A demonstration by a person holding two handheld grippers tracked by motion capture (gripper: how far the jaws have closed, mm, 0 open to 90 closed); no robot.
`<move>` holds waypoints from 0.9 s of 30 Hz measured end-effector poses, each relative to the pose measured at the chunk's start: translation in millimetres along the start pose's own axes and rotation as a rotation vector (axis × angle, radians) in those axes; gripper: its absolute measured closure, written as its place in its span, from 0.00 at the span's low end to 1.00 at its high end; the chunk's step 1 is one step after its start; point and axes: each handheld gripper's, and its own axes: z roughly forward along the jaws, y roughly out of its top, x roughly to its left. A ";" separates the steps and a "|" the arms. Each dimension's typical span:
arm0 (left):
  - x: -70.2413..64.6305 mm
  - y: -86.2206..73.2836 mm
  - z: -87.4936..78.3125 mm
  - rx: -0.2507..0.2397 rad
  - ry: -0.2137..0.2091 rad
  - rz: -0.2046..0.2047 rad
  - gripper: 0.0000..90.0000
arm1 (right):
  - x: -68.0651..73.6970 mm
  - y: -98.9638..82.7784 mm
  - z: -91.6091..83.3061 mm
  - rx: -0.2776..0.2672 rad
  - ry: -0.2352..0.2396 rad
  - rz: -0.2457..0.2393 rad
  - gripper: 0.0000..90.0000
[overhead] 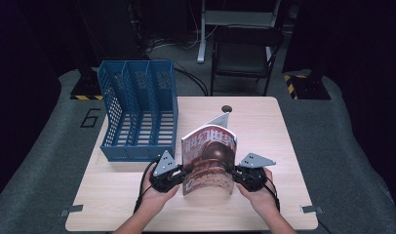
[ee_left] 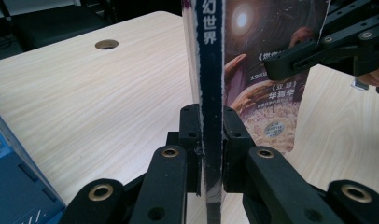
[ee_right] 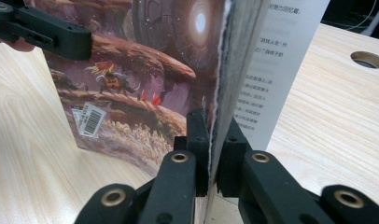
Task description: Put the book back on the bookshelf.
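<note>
A magazine (overhead: 209,158) stands upright near the middle of a wooden counter (overhead: 264,126), held from both sides. The left tool (overhead: 182,174) is clamped on the magazine's spine edge; the right tool (overhead: 233,172) is clamped on its open page edge, with one inner page fanned out behind. A blue file rack (overhead: 137,112) with three slots sits on the counter's far left, just beside the magazine.
</note>
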 end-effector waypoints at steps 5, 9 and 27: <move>0.7 -3.1 -2.6 0.001 -0.012 -0.020 0.91 | 1.2 -0.3 -0.8 -0.003 0.026 0.005 0.96; 0.1 -3.5 -4.1 0.007 -0.023 -0.037 0.91 | 0.1 -2.5 -2.6 -0.015 0.053 0.034 0.95; -9.8 -4.0 -13.5 0.087 -0.086 -0.012 0.88 | -4.4 -10.3 -11.6 -0.002 0.115 0.099 0.66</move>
